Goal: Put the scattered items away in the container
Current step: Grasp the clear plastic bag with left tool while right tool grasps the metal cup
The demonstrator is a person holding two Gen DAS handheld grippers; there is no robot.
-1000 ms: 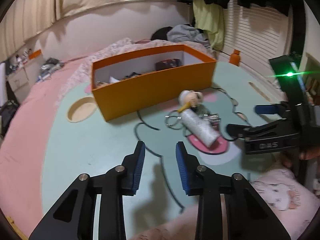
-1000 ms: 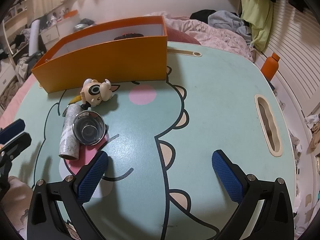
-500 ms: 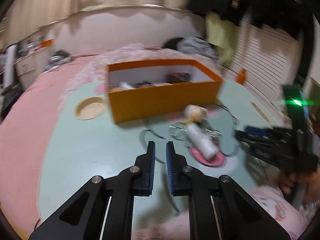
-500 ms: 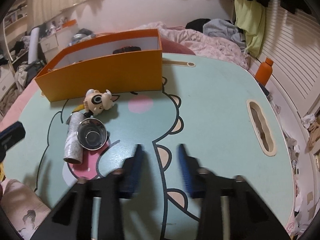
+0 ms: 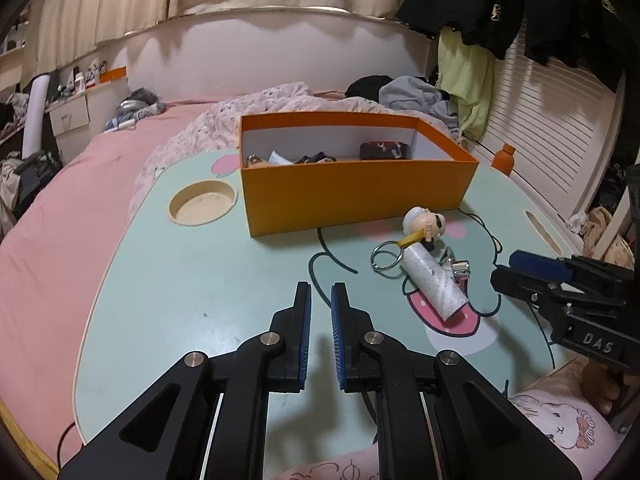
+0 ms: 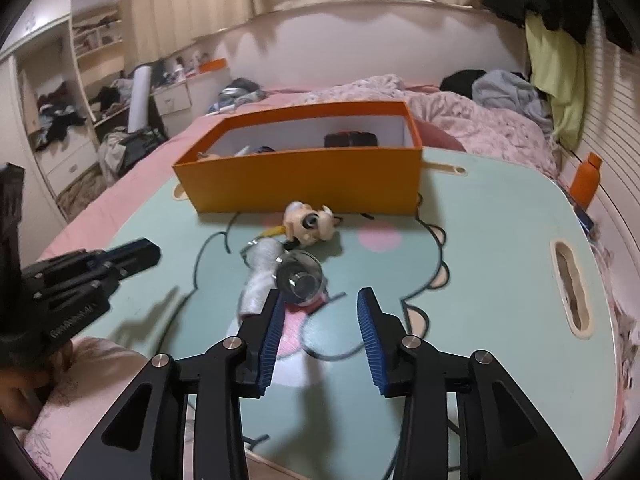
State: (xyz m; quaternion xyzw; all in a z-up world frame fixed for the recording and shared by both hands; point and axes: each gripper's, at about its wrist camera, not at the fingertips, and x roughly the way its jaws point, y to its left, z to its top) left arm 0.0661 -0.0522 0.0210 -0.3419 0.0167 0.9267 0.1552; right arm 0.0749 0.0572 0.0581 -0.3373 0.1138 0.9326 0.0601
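An orange box (image 5: 356, 190), open-topped and white inside, is set on a mint-green lap table (image 5: 168, 280) printed with a cartoon dinosaur. One box is counted, with about four small dark and pale items lying in it. Just in front of the box, four loose things are grouped: one big-headed toy figure (image 5: 425, 222), one ring of metal (image 5: 385, 258) on a yellow strap, one grey speckled tube (image 5: 434, 286) lying on its side, and one shiny metal piece (image 5: 456, 268) touching the tube.

The left gripper (image 5: 321, 312) is held over bare table, well in front of the box, its pads nearly together with nothing between them. The right gripper (image 6: 320, 312) is seen with its jaws opening and nothing clamped.

Only in the right wrist view is a clear glass cup (image 6: 300, 282) shown, leaning against the tube; the ring is made out clearly only in the left wrist view.
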